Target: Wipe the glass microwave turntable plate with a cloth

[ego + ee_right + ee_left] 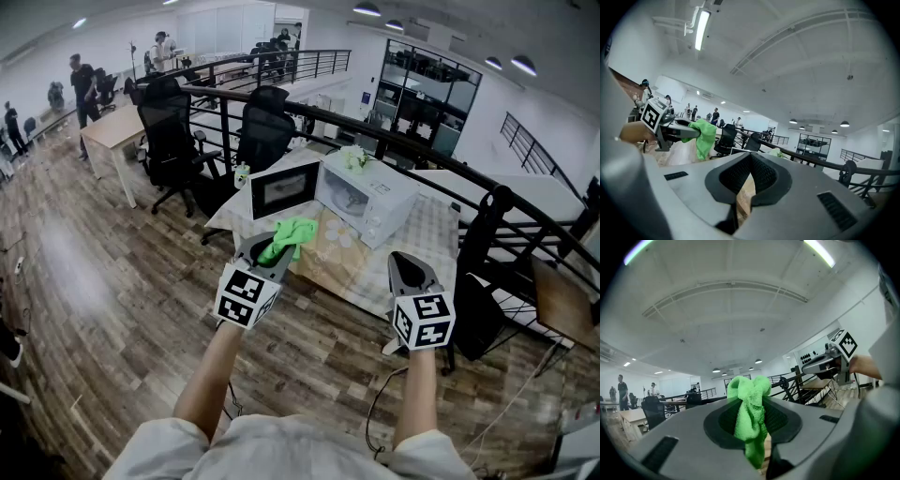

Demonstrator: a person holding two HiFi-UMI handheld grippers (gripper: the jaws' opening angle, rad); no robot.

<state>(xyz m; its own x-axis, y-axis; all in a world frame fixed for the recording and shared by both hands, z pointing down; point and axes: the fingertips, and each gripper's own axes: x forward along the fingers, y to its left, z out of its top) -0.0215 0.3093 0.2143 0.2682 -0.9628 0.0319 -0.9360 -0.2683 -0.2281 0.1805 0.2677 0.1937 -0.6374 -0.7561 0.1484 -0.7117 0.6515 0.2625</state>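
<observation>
Left gripper (270, 249), jaws clamped on a bunched bright-green microfibre cloth (292, 232), points up-frame at the white microwave oven (370, 197), whose dark-windowed door (281, 189) stands open just beyond the cloth; the right gripper (407, 262), jaws together and empty, sits lower right. The glass turntable plate cannot be made out, presumably inside the oven. The near edge of the floral-covered table (427, 239) lies ahead across open wooden floor

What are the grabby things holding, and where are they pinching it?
The left hand-held gripper pinches a green cloth around its bunched middle, ends poking out both sides. The right hand-held gripper holds nothing; its jaws are together.
</observation>
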